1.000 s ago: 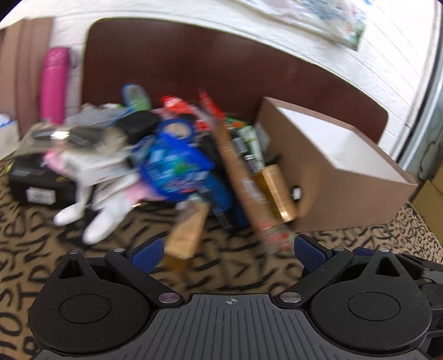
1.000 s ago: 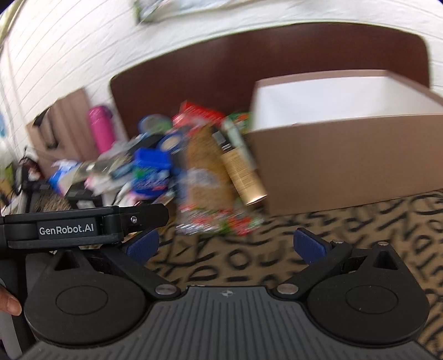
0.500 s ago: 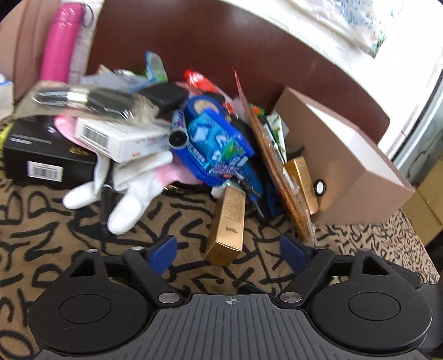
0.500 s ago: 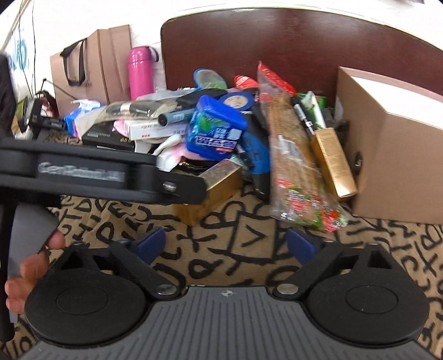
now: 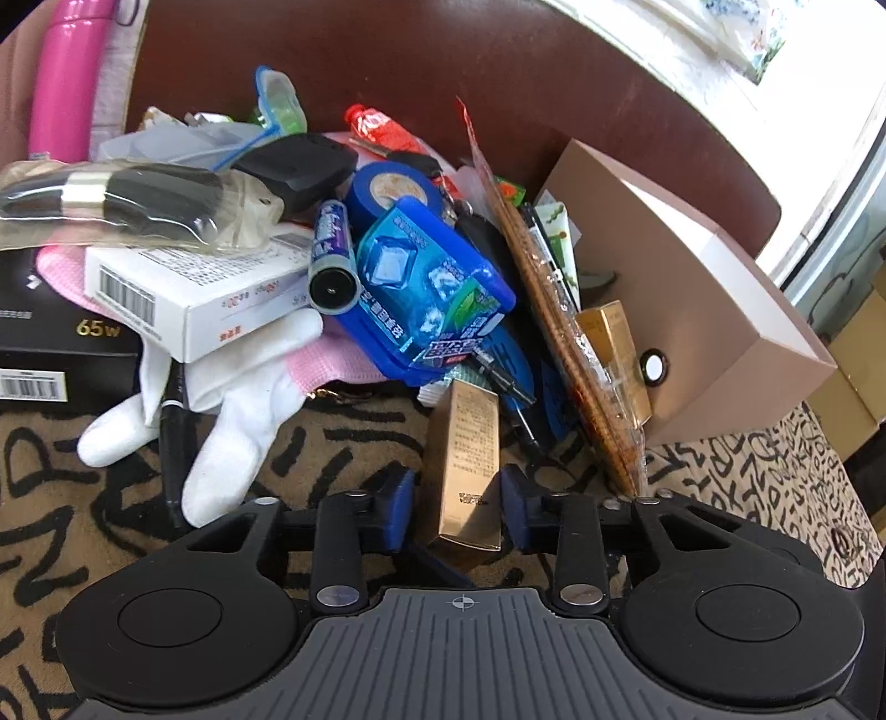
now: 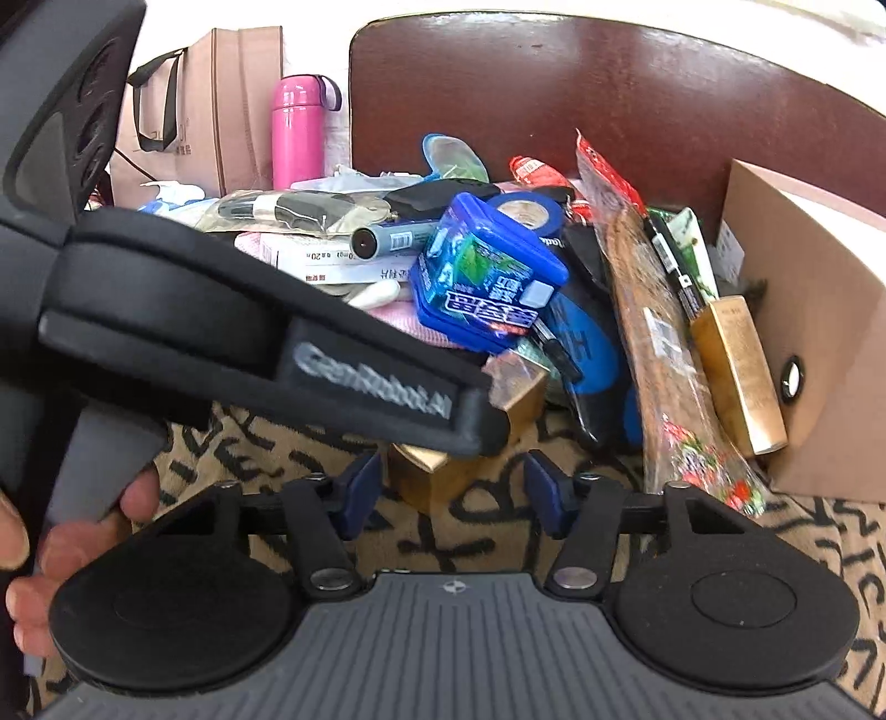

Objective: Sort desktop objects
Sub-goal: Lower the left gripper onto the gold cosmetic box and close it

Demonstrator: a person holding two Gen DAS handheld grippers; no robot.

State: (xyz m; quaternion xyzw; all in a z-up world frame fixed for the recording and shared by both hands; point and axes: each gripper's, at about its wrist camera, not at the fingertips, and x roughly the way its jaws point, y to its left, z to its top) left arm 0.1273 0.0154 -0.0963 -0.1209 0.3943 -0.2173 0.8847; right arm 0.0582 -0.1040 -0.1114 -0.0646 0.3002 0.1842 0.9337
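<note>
- A pink flask (image 6: 296,130) is standing upright at the back, just beside a brown paper bag with black handles (image 6: 210,111).
- A dark brown chair back (image 5: 443,72) is rising behind the heap.
- A tan cloth with black lettering (image 5: 72,498) is covering the surface.
- A printed plastic sheet (image 5: 747,27) is lying against the white wall at upper right.
- Cardboard cartons (image 5: 855,382) are sitting low at the far right edge.
</note>
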